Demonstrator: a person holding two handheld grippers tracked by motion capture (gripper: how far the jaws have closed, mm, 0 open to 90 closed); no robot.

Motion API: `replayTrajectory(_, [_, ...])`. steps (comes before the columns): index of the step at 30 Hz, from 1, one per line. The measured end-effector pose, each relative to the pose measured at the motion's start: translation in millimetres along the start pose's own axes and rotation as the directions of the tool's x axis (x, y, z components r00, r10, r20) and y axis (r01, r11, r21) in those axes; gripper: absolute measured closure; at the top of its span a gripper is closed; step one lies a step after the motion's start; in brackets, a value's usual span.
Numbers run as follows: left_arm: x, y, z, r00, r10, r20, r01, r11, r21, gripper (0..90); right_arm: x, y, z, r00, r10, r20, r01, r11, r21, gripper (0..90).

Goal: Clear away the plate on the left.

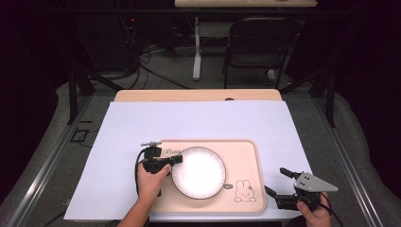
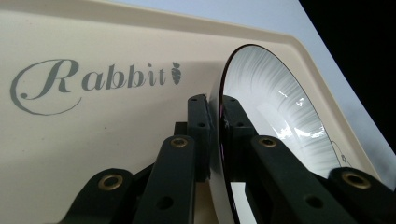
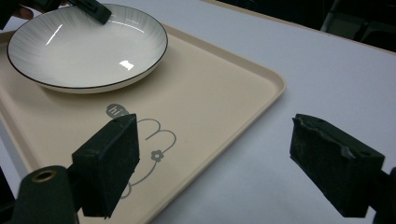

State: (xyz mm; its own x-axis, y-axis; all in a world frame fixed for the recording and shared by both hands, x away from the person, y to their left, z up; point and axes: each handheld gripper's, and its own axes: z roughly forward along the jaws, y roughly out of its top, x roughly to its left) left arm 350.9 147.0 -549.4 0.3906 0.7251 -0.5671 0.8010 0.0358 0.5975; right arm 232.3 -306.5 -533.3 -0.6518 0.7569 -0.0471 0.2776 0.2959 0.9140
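So, quick rundown:
Plate: white plate with a dark rim sits in the middle of the beige tray, near side of the table.
Left gripper: jaws clamped on the plate's left rim, one pad each side.
Right gripper: off the tray's near right corner, jaws wide apart, holding nothing.
Tray print: "Rabbit" lettering and a bunny doodle.

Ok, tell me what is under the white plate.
The plate sits on the beige tray, whose bare surface shows around it. The left gripper pinches its rim. The tray area directly beneath the plate is covered, so anything there cannot be seen.
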Motion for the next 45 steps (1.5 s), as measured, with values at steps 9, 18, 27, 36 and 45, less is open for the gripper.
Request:
replayTrajectory(9, [3.9,-0.2,2.6,0.9999,-0.012,0.000,0.012,0.9999,0.012,84.1,0.1,-0.2,-0.7,1.0000,0.002,0.000,-0.002,1.000,-0.004,15.1])
replayTrajectory(18, [9.1,-3.8,6.3,0.9993,-0.033,-0.016,0.034,0.9990,0.031,82.5,1.2,0.5,0.0,1.0000,-0.008,-0.002,0.008,1.000,-0.004,15.1])
replayTrajectory(27, [9.5,-5.1,8.4,0.9988,-0.024,-0.042,0.026,0.9988,0.042,81.0,1.1,0.5,0.0,1.0000,-0.006,-0.002,0.006,1.000,-0.004,15.1])
replayTrajectory(36, [6.4,-5.2,5.0,0.9988,0.004,-0.049,-0.003,0.9998,0.018,70.9,1.9,0.9,0.1,0.9999,-0.011,0.000,0.011,1.000,0.000,15.2])
replayTrajectory(45, [-5.9,3.8,-10.2,0.9983,0.042,-0.041,-0.044,0.9985,-0.033,55.0,1.3,0.7,0.3,1.0000,-0.007,-0.001,0.007,1.000,0.000,15.2])
